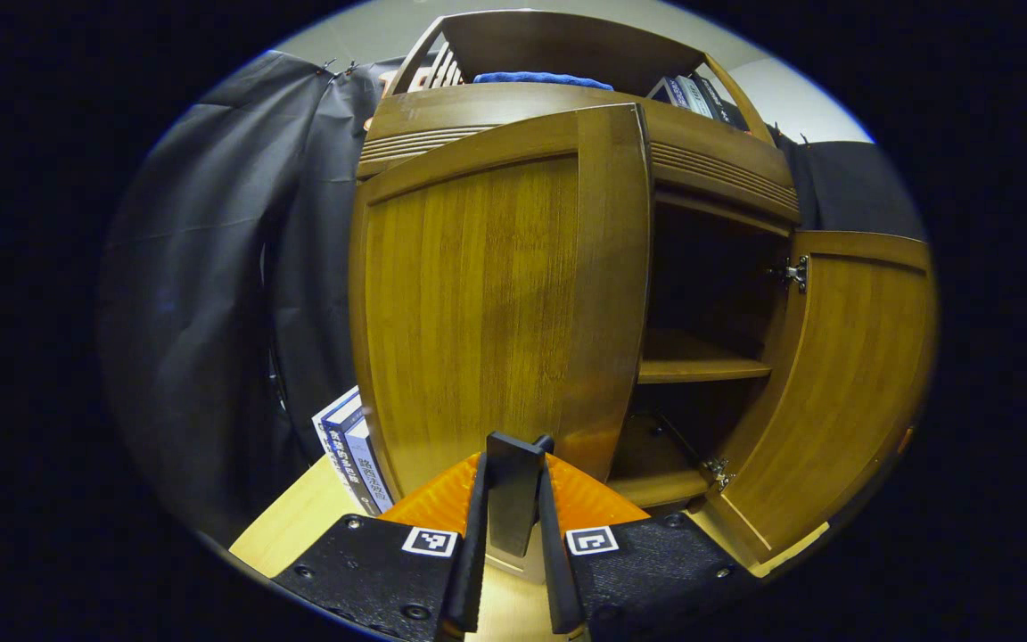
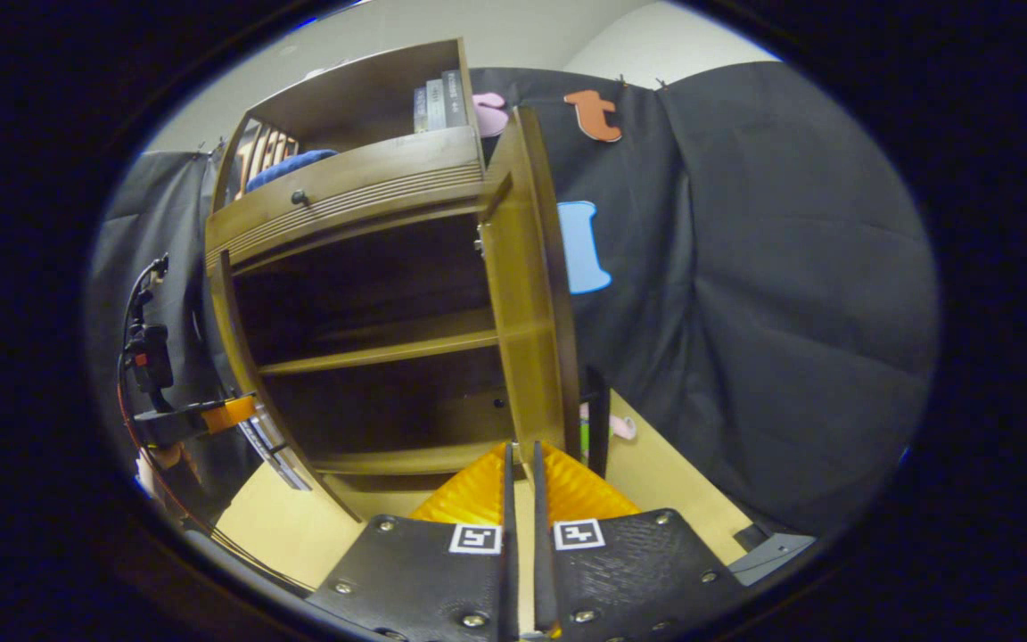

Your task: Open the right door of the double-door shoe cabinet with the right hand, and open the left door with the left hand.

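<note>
The wooden shoe cabinet stands on a light table. Its left door fills the middle of the left gripper view, swung partly out. My left gripper is shut on that door's black handle near the door's bottom edge. The right door stands wide open. In the right gripper view the right door is edge-on just ahead of my right gripper, whose fingers are together with their tips at the door's lower edge. The door's black handle sits just right of the fingers, outside them. The left gripper shows far left.
Inside are dark compartments and a shelf. Books lean by the cabinet's left side on the table. More books and a blue cloth sit on top. A pink item lies behind the right door.
</note>
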Demonstrator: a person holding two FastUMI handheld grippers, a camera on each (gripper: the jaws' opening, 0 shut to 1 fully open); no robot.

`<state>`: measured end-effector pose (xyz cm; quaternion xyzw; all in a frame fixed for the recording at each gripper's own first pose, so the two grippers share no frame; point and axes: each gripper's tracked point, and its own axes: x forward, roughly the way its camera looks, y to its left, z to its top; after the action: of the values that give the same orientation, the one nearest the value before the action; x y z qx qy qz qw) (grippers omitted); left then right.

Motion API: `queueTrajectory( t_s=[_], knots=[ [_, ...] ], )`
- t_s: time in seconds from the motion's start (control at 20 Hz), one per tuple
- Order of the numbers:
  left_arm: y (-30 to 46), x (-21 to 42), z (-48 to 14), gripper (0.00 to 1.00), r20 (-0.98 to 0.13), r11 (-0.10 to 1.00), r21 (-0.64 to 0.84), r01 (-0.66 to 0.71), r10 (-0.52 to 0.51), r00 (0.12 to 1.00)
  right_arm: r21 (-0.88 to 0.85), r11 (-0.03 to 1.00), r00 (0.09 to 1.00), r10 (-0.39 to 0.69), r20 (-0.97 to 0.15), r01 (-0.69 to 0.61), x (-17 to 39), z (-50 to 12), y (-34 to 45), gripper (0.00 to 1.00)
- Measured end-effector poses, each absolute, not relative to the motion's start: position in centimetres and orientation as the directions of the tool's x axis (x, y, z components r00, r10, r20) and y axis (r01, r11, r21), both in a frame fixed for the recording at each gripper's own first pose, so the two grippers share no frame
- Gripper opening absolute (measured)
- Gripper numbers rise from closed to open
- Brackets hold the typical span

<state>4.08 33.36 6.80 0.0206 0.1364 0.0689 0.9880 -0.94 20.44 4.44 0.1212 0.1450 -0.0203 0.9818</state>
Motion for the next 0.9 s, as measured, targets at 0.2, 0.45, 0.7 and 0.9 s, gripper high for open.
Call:
queueTrajectory(
  t_s=[0.2, 0.45, 0.7, 0.9],
  knots=[
    [34.2, 2.6, 7.1, 0.28, -0.267, 0.986, 0.04, -0.165, 0.17, 0.949, 0.23, 0.973, 0.953, 0.064, -0.296, 0.005, 0.1, 4.2, 22.2, 0.07],
    [35.4, 0.7, 7.2, 0.2, -0.266, 0.976, 0.029, -0.215, 0.215, 0.94, 0.229, 0.97, 0.943, 0.147, -0.298, -0.079, 1.2, 3.7, 24.5, 0.07],
    [36.9, -0.9, 7.6, 0.15, -0.265, 0.964, 0.036, -0.264, 0.264, 0.927, 0.24, 0.959, 0.928, 0.219, -0.301, -0.149, 1.7, 3.4, 26.6, 0.07],
    [38.2, -2.1, 7.8, 0.09, -0.266, 0.953, 0.05, -0.299, 0.301, 0.916, 0.247, 0.95, 0.916, 0.263, -0.303, -0.191, 1.7, 3.1, 28.1, 0.07]
  ],
)
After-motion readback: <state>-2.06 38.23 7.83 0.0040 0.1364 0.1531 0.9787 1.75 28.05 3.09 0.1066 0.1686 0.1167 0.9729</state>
